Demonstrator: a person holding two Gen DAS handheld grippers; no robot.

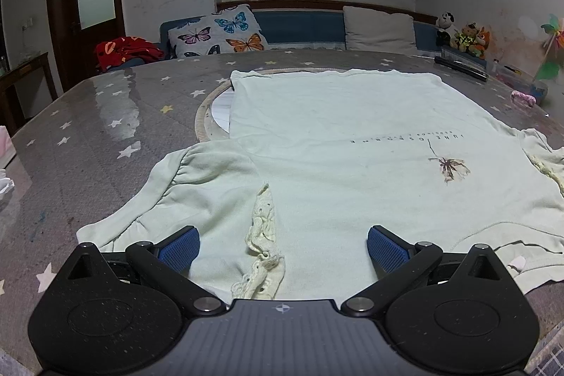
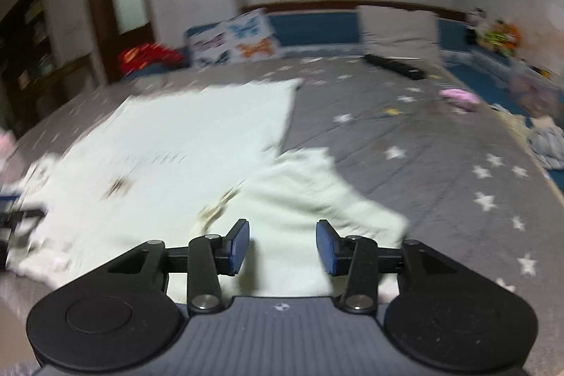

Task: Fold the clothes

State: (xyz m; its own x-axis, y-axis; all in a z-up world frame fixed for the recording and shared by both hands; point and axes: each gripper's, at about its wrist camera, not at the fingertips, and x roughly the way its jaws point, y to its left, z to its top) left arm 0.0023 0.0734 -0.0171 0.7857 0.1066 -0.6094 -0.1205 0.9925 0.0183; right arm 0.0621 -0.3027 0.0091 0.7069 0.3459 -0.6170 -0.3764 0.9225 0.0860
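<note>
A pale green T-shirt lies flat on the grey star-patterned table cover, neck end towards me, with a small brown print on the chest. My left gripper hovers open over the near shoulder, where a strip of lace trim runs between its wide-set blue pads without touching them. The puffed sleeve spreads out to the left. In the blurred right wrist view, my right gripper is open above the shirt's other sleeve, with fabric below the gap and nothing pinched.
The rim of a round turntable shows under the shirt's far left side. A black bar-shaped object and a pink item lie at the far right. Behind the table are a butterfly pillow, red cloth and plush toys.
</note>
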